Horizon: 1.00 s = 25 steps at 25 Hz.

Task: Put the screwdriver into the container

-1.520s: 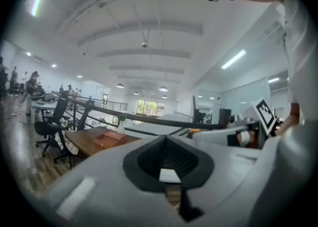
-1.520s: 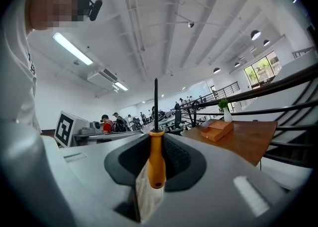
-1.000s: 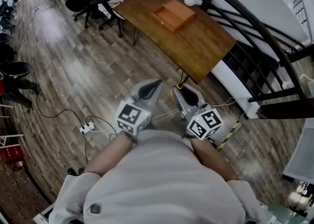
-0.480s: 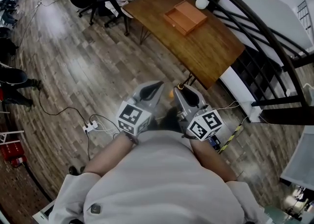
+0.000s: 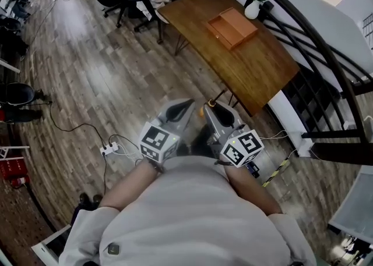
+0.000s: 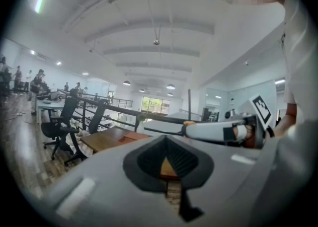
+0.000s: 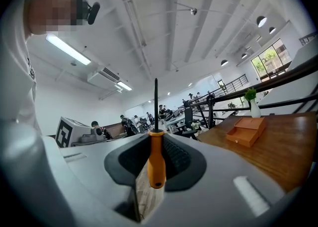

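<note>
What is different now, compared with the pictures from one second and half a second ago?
In the head view the wooden table and the orange container on it have slid toward the right of the picture, so the person seems to be stepping or turning. Nothing was taken hold of or let go. The right gripper still holds the screwdriver, and the left gripper stays shut and empty. Both remain in front of the body.

One screwdriver (image 7: pixel 156 164), one container (image 5: pixel 232 27)

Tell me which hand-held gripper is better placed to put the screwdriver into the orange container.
Right. The right hand-held gripper is shut on the orange-handled metal screwdriver; the left hand-held gripper is shut and empty. The shallow orange container lies ahead.
</note>
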Tool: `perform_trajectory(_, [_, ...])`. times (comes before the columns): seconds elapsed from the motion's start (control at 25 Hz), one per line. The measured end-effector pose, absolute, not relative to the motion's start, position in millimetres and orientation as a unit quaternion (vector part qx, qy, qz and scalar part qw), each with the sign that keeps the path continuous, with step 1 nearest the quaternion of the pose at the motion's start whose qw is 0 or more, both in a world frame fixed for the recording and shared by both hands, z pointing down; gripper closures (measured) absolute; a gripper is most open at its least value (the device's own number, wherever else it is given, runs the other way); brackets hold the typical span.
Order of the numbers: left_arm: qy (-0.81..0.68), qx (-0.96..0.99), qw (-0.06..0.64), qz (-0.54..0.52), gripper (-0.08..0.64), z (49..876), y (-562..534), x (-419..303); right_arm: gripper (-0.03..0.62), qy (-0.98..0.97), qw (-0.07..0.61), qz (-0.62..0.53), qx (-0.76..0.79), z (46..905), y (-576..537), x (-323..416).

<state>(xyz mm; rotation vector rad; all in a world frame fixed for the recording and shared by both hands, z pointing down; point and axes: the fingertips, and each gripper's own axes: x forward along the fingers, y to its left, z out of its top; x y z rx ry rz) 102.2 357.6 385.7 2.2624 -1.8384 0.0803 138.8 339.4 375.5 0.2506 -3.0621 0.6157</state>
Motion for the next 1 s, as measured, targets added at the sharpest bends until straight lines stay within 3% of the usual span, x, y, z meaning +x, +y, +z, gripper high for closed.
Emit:
perform_trajectory(0.44, [-0.633,0.765,0.119,0.023,0.555,393.4,310.6,76.3,0.512,-0.978,0.007,0.198,0.064,383.3,291.3,112.3])
perform_trajectory(1.0, [-0.625,0.773,0.107,0.021,0.557,385.4,154.1,72.5,0.512,-0.980,0.000,0.185,0.076,370.4,135.6,111.7])
